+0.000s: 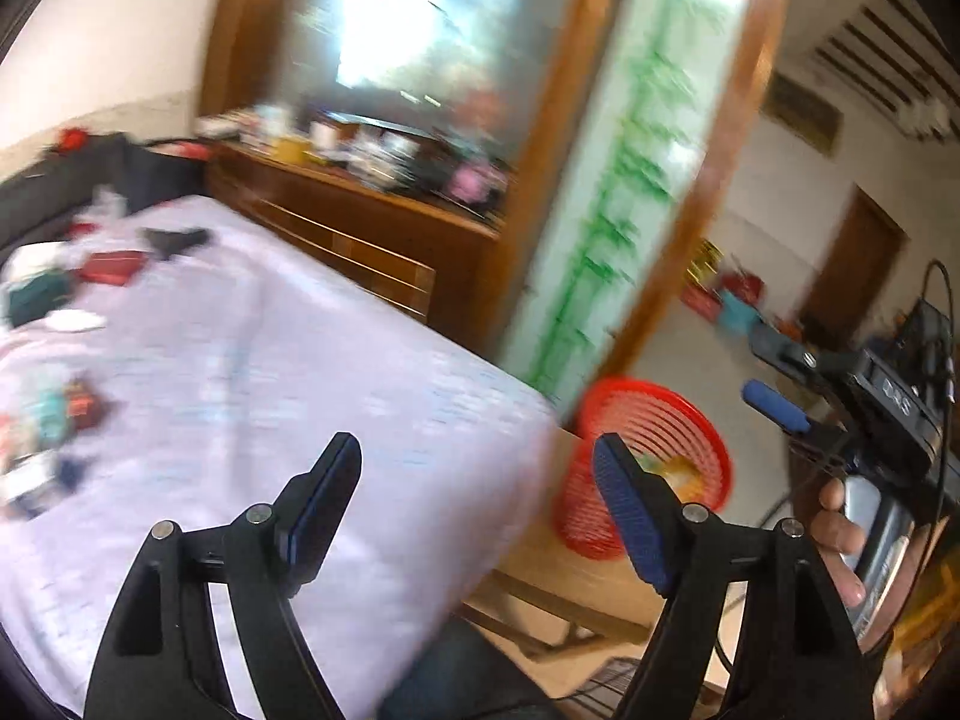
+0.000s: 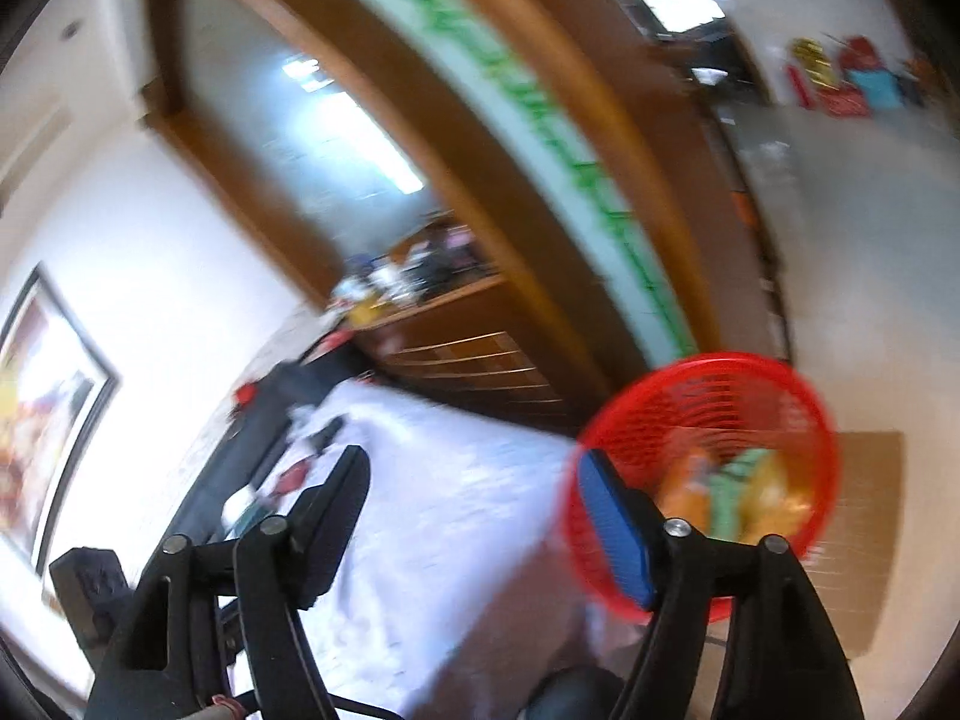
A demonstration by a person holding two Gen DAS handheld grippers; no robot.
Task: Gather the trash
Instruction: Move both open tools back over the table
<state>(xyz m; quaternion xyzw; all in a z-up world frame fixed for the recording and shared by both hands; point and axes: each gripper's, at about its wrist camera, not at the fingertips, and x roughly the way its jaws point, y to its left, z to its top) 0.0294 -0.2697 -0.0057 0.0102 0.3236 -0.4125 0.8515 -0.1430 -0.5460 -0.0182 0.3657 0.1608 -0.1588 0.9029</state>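
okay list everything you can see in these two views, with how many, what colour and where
bed: one, pale lilac sheet, fills the left of both views
scattered items: several, red, teal, white and dark, blurred, on the bed's far left
basket: one, red slatted plastic, on the floor off the bed's corner
trash in basket: a few pieces, orange, green and yellow
dresser: one, brown wood, behind the bed, cluttered top
door panel: one, pale green with green leaf pattern, wood frame
picture: one, dark frame, on the wall
left claw: one, black with blue pads, open, empty
right claw: one, same, open, empty
hand: one, gripping the right tool
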